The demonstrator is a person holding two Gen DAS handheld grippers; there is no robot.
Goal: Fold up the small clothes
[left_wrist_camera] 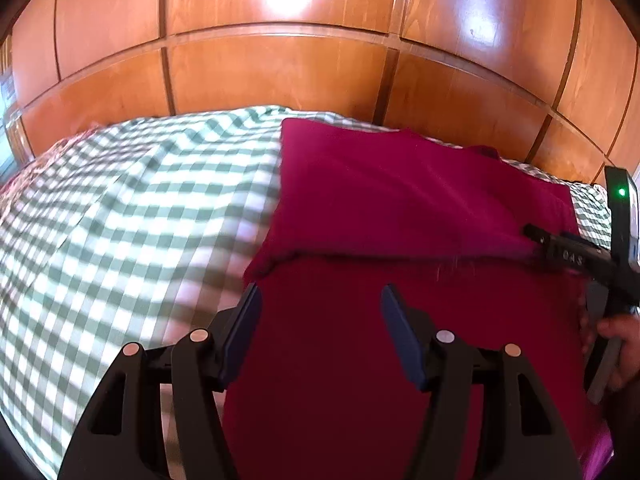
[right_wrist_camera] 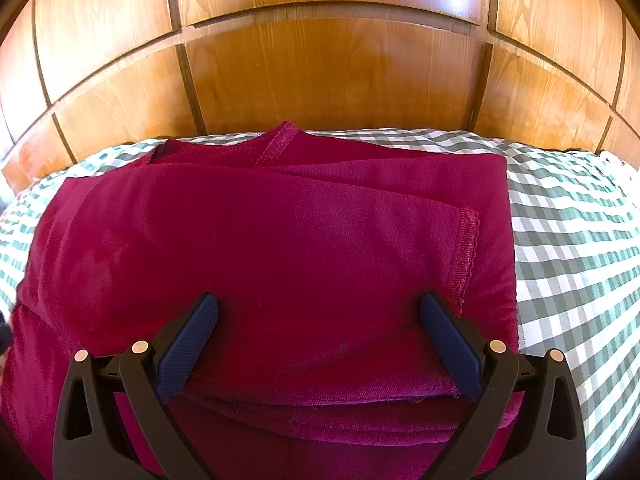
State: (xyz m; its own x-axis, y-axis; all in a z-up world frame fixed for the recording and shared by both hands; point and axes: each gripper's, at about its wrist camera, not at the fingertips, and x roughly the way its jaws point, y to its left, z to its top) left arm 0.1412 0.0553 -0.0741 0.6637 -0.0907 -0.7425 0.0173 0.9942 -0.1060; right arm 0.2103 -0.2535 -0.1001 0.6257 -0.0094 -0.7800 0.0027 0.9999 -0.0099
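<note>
- Blue pads of my left gripper (left_wrist_camera: 320, 300) stand part open above the red shirt (left_wrist_camera: 400, 200), holding nothing.
- My right gripper (right_wrist_camera: 318, 312) is wide open over the folded shirt, gripping nothing that I can see.
- That shirt lies on the checked bed sheet (left_wrist_camera: 120, 220), near the bed's far edge by the wooden wall (left_wrist_camera: 280, 72).
- One sleeve hem (right_wrist_camera: 466, 256) lies folded across the top.

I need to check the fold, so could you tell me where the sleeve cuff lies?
In the right wrist view, the sleeve cuff lies on the folded red garment, near its right edge, just beyond the right gripper.
</note>
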